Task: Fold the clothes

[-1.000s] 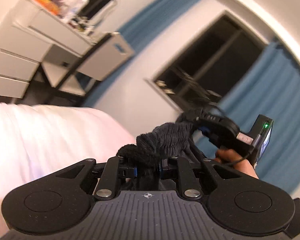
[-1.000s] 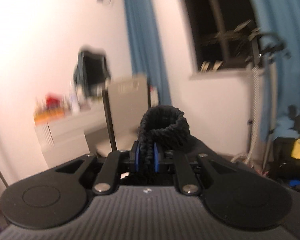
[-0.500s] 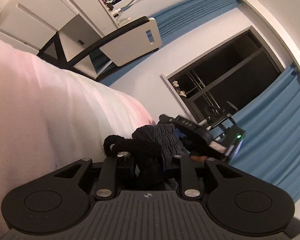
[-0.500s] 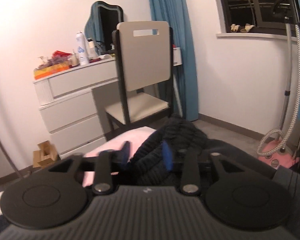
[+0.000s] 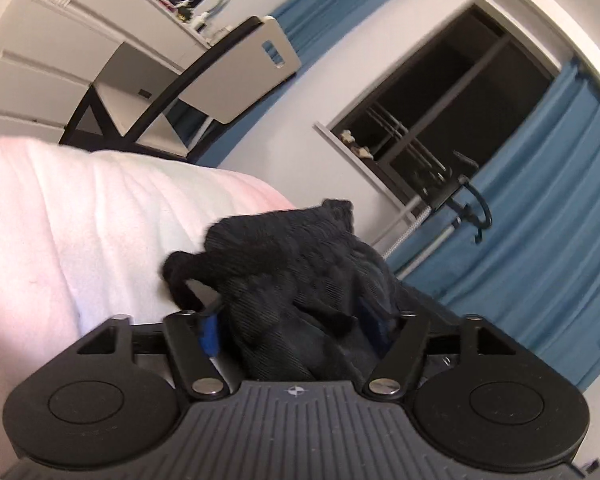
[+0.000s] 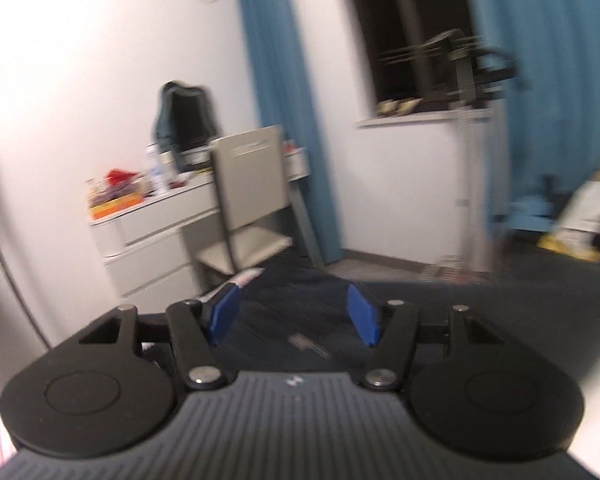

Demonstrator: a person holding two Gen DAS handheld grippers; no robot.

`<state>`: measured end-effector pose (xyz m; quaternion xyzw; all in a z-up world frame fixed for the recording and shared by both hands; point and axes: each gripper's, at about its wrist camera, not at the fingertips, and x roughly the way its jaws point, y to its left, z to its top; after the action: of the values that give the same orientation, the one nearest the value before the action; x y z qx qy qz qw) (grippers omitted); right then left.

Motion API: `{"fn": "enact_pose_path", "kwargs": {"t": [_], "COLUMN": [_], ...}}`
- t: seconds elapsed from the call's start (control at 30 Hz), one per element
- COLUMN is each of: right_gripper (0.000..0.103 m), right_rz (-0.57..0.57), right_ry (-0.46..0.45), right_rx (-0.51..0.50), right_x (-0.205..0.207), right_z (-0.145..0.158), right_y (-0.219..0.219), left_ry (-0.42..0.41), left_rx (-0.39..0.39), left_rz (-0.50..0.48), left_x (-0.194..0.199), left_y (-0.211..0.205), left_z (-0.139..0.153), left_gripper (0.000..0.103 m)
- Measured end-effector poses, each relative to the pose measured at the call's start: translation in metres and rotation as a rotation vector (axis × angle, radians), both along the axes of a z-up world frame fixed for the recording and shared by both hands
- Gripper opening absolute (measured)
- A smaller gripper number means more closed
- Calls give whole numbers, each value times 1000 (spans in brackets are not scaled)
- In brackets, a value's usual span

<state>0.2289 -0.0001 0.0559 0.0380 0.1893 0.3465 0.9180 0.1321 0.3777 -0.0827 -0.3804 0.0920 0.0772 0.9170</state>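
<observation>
A bedroom at night: white walls, blue curtains (image 6: 284, 92) flanking a dark window (image 5: 452, 120), a white dresser (image 6: 156, 236) with clutter on top, and a pale-backed chair (image 6: 250, 188) drawn up beside it. In the foreground of the left wrist view lies a pink-white blanket (image 5: 80, 208) with soft creases.

Containers are few: the dresser's drawers are closed, and a yellow-orange box (image 6: 116, 202) sits on its top, its contents too blurred to name.

Your left gripper (image 5: 296, 324) points slightly downward over the blanket's edge, its jaws opening. The black knitted garment (image 5: 300, 264) is bunched in a heap between the blue pads (image 5: 209, 330); it fills the gap, but whether the pads press it cannot be told. A loop of the fabric curls out to the left over the blanket.

Your right gripper (image 6: 294, 316) also tilts slightly downward, facing the dresser and chair, and its view is smeared with motion. Its jaws are opening, the blue pads spread apart with nothing between them. Beneath it spreads a dark navy cloth (image 6: 300, 300) with a small metal zipper pull (image 6: 306, 344) lying on it.
</observation>
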Motion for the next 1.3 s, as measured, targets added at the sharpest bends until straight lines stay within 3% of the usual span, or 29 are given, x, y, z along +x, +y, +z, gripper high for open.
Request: {"fn": "enact_pose_path", "kwargs": {"t": [0.13,0.3,0.4,0.5,0.67,0.83,1.13,1.2,1.3], "right_gripper": [61,61,61,62,64,70,73,73,73], "right_rz": [-152,-294,-336,-375,-452,-486,-469,-456,-442], "right_ry": [54,120,137,211,312,326,449,490,514], "right_rx": [61,118,153,243,330,429,506,525,541], "right_x": [-57,-102,-118,-128,-128,-121,-84,-75,-67], "right_z": [-14,-45,-58,-75,-98,-106,-157,-169,-178], "right_y": [-98,-180,-210,-240,-280,-305,-325,-325,-325], "left_ry": [52,80,126,176,217,213,284,304,330], "left_rx": [-70,-12,22,102,-107,-296,-408,-416,-358], "left_rz": [-42,-77,-168,-277,-372,-354,-147,-94,-56], "left_x": [-32,-76,-83,-74,-24,61,181,196,210], "left_y": [-21,-74,-119,-163,-220,-267,-307,-308,-309], "left_z": [16,60,86,110,93,56,14,12,13], "left_gripper": [85,87,87,87,86,86,88,90,87]}}
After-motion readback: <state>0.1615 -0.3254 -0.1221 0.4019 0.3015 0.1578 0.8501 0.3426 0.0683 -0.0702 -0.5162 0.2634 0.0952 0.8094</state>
